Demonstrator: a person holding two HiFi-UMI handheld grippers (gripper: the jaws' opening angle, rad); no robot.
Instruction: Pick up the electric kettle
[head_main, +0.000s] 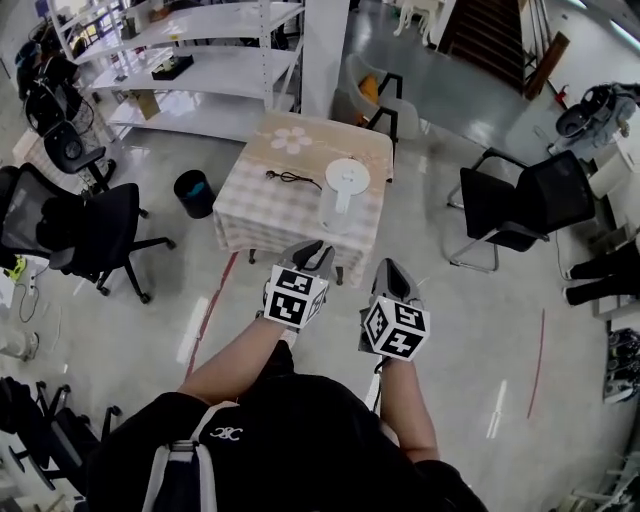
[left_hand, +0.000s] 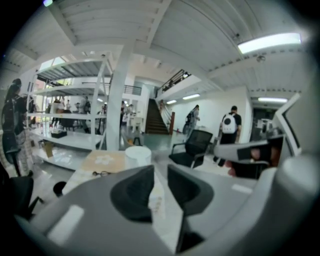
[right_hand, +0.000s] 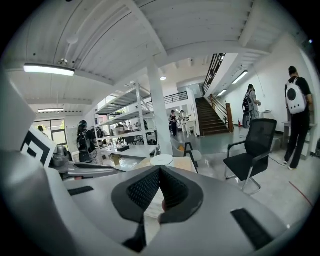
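As I look down through the head view, the white cylindrical electric kettle (head_main: 343, 190) stands upright near the front right corner of the small table draped in beige checked cloth (head_main: 258, 208), well apart from both tools. The left gripper (head_main: 312, 254) has its jaws parted with nothing between them. The right gripper (head_main: 389, 270) has its tips pressed together and is empty. The kettle lies ahead of both, roughly between their lines of aim, and in each gripper view it shows just above the jaw tips. I judge the left the nearer. Since the kettle's long axis is vertical, I would bring the parted jaws in level, from the side. I cannot make out its handle.
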